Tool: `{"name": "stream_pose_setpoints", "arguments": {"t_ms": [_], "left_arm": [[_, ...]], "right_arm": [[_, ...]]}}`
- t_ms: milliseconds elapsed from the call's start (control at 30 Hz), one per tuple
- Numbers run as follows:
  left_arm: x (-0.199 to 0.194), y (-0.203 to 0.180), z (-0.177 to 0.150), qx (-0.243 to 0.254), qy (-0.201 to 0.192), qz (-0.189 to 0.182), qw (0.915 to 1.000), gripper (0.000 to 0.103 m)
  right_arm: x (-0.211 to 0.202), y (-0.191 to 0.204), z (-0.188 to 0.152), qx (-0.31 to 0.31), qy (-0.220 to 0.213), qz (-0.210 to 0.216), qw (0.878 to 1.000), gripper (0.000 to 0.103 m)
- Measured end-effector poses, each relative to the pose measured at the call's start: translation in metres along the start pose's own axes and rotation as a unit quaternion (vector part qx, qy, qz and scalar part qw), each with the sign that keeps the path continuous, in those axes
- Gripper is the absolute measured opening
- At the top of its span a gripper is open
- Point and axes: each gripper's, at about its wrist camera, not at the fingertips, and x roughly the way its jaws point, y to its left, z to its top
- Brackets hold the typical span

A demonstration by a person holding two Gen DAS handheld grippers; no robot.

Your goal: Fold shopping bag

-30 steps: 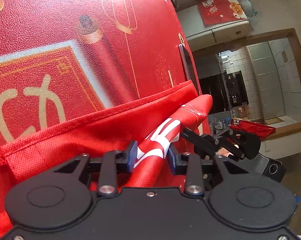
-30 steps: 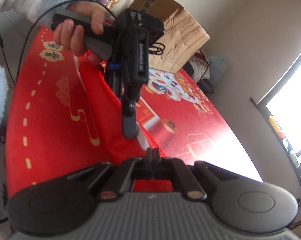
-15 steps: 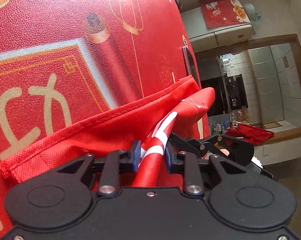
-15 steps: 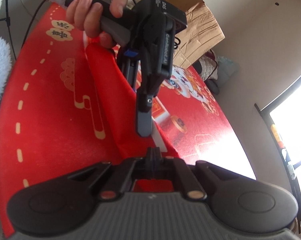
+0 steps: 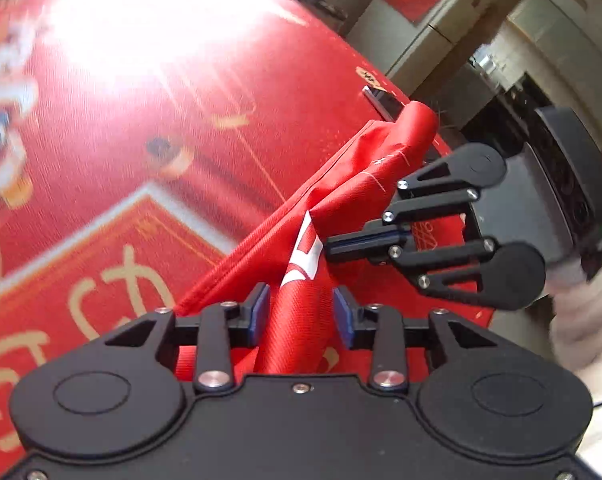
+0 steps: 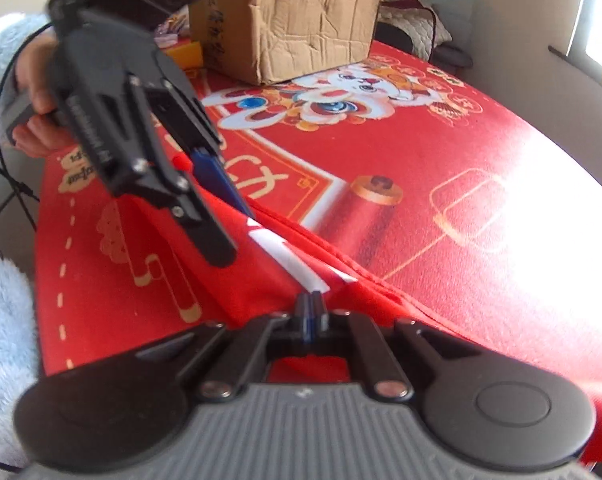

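Note:
The red fabric shopping bag (image 5: 341, 184) with white print is bunched and held above a red patterned table mat (image 5: 121, 120). My left gripper (image 5: 301, 308) has its blue pads apart, with a fold of the bag running loosely between them. My right gripper (image 6: 312, 308) is shut on the bag's fabric (image 6: 261, 280) near the white print. The right gripper also shows in the left wrist view (image 5: 333, 244), pinching the bag just ahead of the left one. The left gripper shows in the right wrist view (image 6: 221, 216), above the bag.
A crumpled cardboard box (image 6: 293, 16) stands at the far end of the mat (image 6: 421, 160). A small dark flat device (image 5: 383, 102) lies near the mat's edge. A cabinet (image 5: 421, 40) and a doorway lie beyond the table.
The left gripper's pads have opened wider around the bag fold. Both grippers have swung, and the right gripper now pinches the bag close in front of the left one.

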Motion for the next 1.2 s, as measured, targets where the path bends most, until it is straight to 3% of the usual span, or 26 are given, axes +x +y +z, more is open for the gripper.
{"name": "stream_pose_setpoints", "arguments": {"t_ms": [100, 200, 233, 367, 433, 533, 700, 767, 800, 867, 933, 1033, 1067, 1100, 1167, 1200], "left_arm": [[-0.012, -0.039, -0.012, 0.109, -0.027, 0.054, 0.9922, 0.043], [-0.002, -0.081, -0.029, 0.249, -0.036, 0.129, 0.9592, 0.045], [0.006, -0.096, -0.036, 0.307, -0.041, 0.164, 0.9367, 0.048], [0.029, -0.111, -0.044, 0.375, -0.011, 0.184, 0.9082, 0.048], [0.036, -0.112, -0.045, 0.380, -0.001, 0.176, 0.9081, 0.049], [0.044, -0.110, -0.052, 0.404, -0.003, 0.194, 0.8942, 0.049], [0.051, -0.101, -0.054, 0.373, -0.016, 0.195, 0.9071, 0.045], [0.050, -0.098, -0.055, 0.346, -0.029, 0.191, 0.9179, 0.044], [0.049, -0.095, -0.054, 0.329, -0.031, 0.183, 0.9261, 0.043], [0.041, -0.074, -0.041, 0.248, -0.029, 0.134, 0.9591, 0.043], [0.033, -0.051, -0.028, 0.168, -0.025, 0.083, 0.9820, 0.043], [0.030, -0.021, -0.019, 0.089, -0.020, 0.025, 0.9955, 0.043], [0.030, -0.013, -0.018, 0.074, -0.017, 0.010, 0.9971, 0.043], [0.030, -0.007, -0.016, 0.060, -0.015, -0.001, 0.9981, 0.043], [0.030, 0.002, -0.013, 0.039, -0.010, -0.021, 0.9990, 0.043], [0.029, 0.006, -0.012, 0.033, -0.007, -0.029, 0.9990, 0.044]], "right_arm": [[0.001, -0.008, 0.000, 0.033, -0.002, 0.015, 0.999, 0.004], [0.002, -0.022, 0.001, 0.073, -0.001, 0.037, 0.997, 0.002], [0.002, -0.024, 0.001, 0.080, -0.001, 0.040, 0.996, 0.002], [0.003, -0.024, 0.003, 0.082, 0.005, 0.039, 0.996, 0.002], [0.003, -0.023, 0.004, 0.082, 0.008, 0.038, 0.996, 0.002], [0.003, -0.025, 0.003, 0.089, 0.007, 0.041, 0.995, 0.002], [0.004, -0.029, 0.001, 0.109, 0.001, 0.046, 0.993, 0.002], [0.004, -0.029, 0.000, 0.113, -0.002, 0.045, 0.993, 0.002], [0.004, -0.029, 0.000, 0.113, -0.004, 0.043, 0.993, 0.002], [0.002, -0.026, -0.003, 0.117, -0.014, 0.036, 0.992, 0.002], [-0.002, -0.024, -0.007, 0.114, -0.035, 0.034, 0.992, 0.007], [-0.017, -0.016, -0.014, 0.069, -0.069, 0.028, 0.995, 0.023], [-0.024, -0.013, -0.016, 0.046, -0.078, 0.022, 0.996, 0.037], [-0.031, -0.007, -0.019, 0.002, -0.084, 0.000, 0.997, 0.053], [-0.045, 0.011, -0.026, -0.115, -0.090, -0.063, 0.987, 0.071], [-0.048, 0.017, -0.030, -0.175, -0.082, -0.087, 0.977, 0.072]]}}
